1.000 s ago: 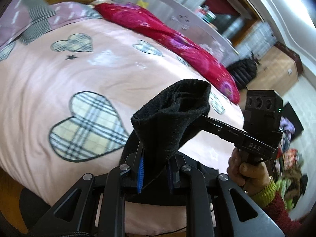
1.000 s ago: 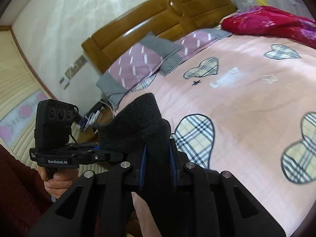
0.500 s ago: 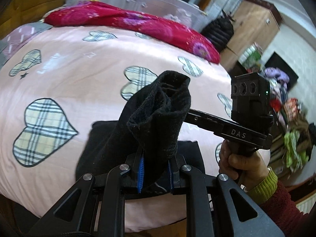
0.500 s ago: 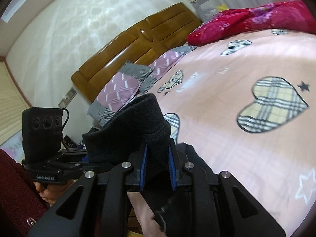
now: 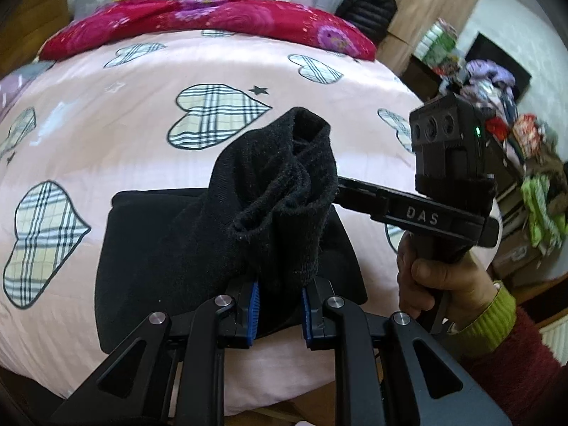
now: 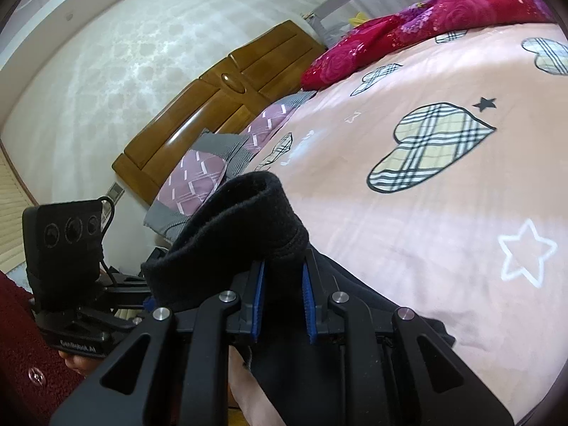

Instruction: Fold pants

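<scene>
Black fleece pants (image 5: 170, 241) lie partly folded on the pink bed near its front edge. My left gripper (image 5: 278, 310) is shut on a bunched end of the pants, which stands up above the blue pads (image 5: 252, 314). My right gripper (image 6: 282, 303) is shut on another bunched end of the pants (image 6: 234, 234), held above the bed edge. The right gripper's body (image 5: 447, 177) shows at the right of the left wrist view, close beside the raised cloth. The left gripper's body (image 6: 67, 248) shows at the left of the right wrist view.
The pink bedspread (image 5: 142, 106) with plaid hearts covers the bed. A red floral quilt (image 5: 213, 21) lies along the far side. Pillows (image 6: 213, 170) and a wooden headboard (image 6: 220, 106) are at the head. Piled clothes and furniture (image 5: 497, 106) stand beyond the foot.
Both grippers have swung over the bed towards its foot with the pants ends still in them. More of the pants now lies flat on the bedspread below the left gripper.
</scene>
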Demonstrator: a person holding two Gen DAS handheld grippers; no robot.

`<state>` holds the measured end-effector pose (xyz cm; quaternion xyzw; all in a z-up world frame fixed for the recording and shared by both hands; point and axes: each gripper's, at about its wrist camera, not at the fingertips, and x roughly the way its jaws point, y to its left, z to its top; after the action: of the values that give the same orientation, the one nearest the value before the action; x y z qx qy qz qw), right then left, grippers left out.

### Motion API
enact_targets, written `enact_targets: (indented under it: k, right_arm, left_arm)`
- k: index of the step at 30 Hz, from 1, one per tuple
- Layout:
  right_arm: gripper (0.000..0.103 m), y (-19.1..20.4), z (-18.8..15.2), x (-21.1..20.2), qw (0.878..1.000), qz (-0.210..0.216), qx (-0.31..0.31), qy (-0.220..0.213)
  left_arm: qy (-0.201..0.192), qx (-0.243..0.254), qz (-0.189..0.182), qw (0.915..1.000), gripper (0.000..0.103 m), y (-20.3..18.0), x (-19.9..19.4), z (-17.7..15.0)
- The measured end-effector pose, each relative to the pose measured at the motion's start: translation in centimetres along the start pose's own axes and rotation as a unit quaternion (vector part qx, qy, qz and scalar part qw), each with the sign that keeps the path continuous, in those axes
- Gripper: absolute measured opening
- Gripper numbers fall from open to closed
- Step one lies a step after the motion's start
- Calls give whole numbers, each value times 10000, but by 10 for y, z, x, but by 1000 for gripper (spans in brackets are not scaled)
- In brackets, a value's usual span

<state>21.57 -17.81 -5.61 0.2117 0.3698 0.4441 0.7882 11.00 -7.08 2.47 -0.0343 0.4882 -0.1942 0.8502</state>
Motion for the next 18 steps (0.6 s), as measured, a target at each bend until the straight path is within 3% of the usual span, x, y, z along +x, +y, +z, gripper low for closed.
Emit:
enact_targets:
  k: [5, 8, 15, 18]
  right_arm:
    - [20, -12, -10, -8, 9998, -155, 145, -34]
    - [7, -16, -17, -13, 9996, -161, 208, -54]
    - [6, -29, -30, -28, 9971, -538, 542, -69]
    - [7, -27, -35, -39, 9941, -808, 704, -184]
  left_arm:
    - [217, 218, 50, 9995, 18, -13, 20, -5]
    - [318, 342, 125, 9988, 18, -20, 28, -11]
    - [473, 473, 138, 9977, 20, -24, 41, -15]
    - [461, 614, 43, 9970, 26, -29, 38, -20]
